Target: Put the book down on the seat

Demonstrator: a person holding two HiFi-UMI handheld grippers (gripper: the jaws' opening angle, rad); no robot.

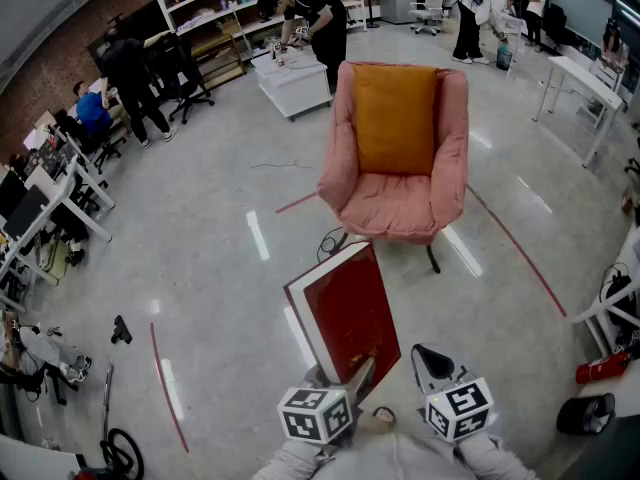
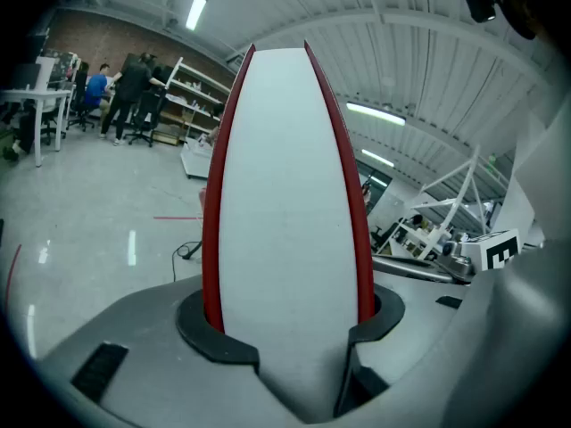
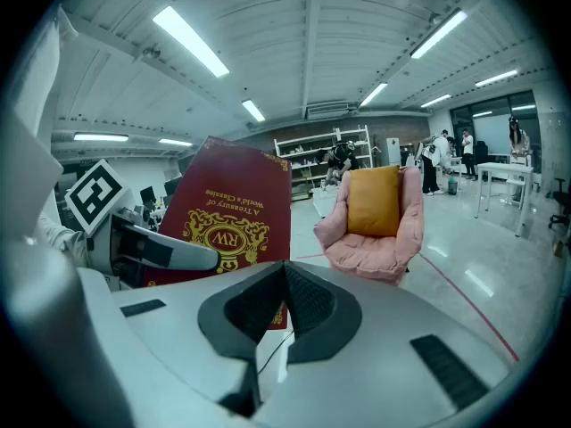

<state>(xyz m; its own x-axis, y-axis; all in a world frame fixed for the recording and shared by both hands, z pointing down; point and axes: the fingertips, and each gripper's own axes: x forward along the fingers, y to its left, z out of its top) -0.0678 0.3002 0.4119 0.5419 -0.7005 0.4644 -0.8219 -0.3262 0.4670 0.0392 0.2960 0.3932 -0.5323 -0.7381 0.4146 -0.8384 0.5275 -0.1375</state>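
Armchair: pink, orange cushion upright against backrest. Book: red cover, held in air in front of chair, well apart from seat, tilted. Left gripper: clenched on book's near edge, page block between jaws. Right gripper: jaws together, nothing between them, just beside book. Floor between book and chair: black cable coiled near chair leg. Red tape line at chair's right. White table behind chair, person standing at it.
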